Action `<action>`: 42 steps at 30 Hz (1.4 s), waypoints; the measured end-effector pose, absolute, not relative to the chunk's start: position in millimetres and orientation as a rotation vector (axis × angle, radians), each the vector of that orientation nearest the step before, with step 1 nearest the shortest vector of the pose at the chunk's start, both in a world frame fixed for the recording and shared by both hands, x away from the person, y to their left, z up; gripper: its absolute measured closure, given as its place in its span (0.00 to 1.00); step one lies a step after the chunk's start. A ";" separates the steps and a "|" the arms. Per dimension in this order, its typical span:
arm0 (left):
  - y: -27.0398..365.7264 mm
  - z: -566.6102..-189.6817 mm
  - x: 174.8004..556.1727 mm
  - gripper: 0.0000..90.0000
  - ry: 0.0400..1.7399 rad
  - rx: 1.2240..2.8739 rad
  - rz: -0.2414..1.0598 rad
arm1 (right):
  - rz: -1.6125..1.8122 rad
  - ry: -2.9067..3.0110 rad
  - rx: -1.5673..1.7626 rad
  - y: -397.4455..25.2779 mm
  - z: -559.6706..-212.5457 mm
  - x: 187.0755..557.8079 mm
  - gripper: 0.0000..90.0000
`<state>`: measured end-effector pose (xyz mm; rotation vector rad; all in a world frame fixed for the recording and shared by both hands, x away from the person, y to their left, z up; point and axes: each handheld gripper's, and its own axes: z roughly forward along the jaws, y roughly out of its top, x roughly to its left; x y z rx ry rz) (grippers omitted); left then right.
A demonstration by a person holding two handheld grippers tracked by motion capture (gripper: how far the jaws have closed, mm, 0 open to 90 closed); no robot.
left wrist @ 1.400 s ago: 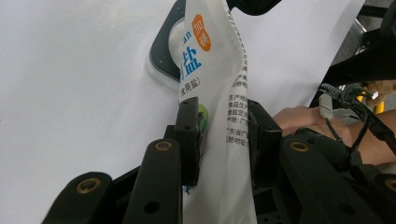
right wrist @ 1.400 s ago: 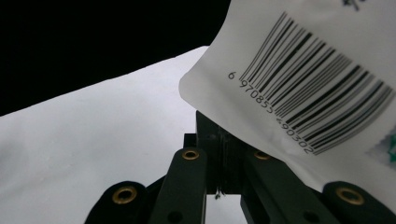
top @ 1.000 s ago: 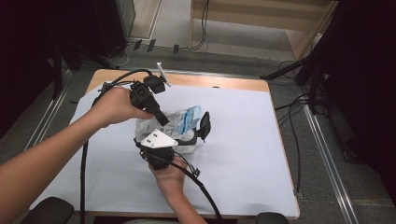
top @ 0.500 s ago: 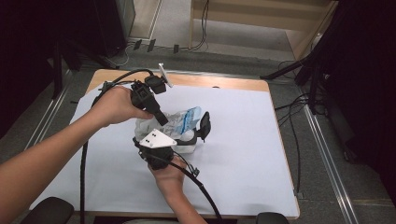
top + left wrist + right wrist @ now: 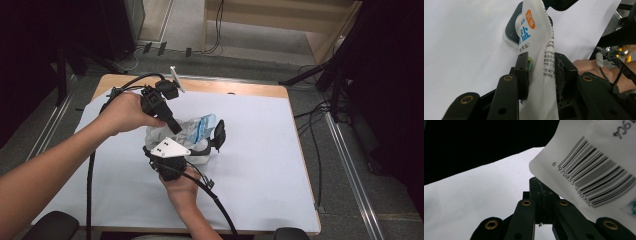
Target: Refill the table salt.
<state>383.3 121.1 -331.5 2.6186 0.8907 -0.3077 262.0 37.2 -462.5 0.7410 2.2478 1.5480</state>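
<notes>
A white salt bag (image 5: pixel 197 127) with blue print hangs above the middle of the white-covered table (image 5: pixel 260 150). My left gripper (image 5: pixel 176 129) comes in from the upper left and is shut on the bag (image 5: pixel 536 30), which stands upright between its jaws (image 5: pixel 540 60). My right gripper sits just below the bag, under its grey plate (image 5: pixel 167 148). Its jaws (image 5: pixel 541 187) are pressed shut. The barcode side of the bag (image 5: pixel 599 157) lies over the right jaw, and I see nothing between the pads.
A white container (image 5: pixel 200 154) lies under the bag, with a black part (image 5: pixel 218 135) at its right. A black-rimmed white piece (image 5: pixel 511 35) shows on the sheet beneath the bag. The wooden table edge (image 5: pixel 225 87) runs along the far side. Cables (image 5: pixel 315 125) lie on the floor.
</notes>
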 end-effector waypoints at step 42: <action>124.9 -330.5 379.1 0.96 0.862 2.648 -0.306 | 1.539 2.253 0.813 21.4 -483.2 260.9 1.00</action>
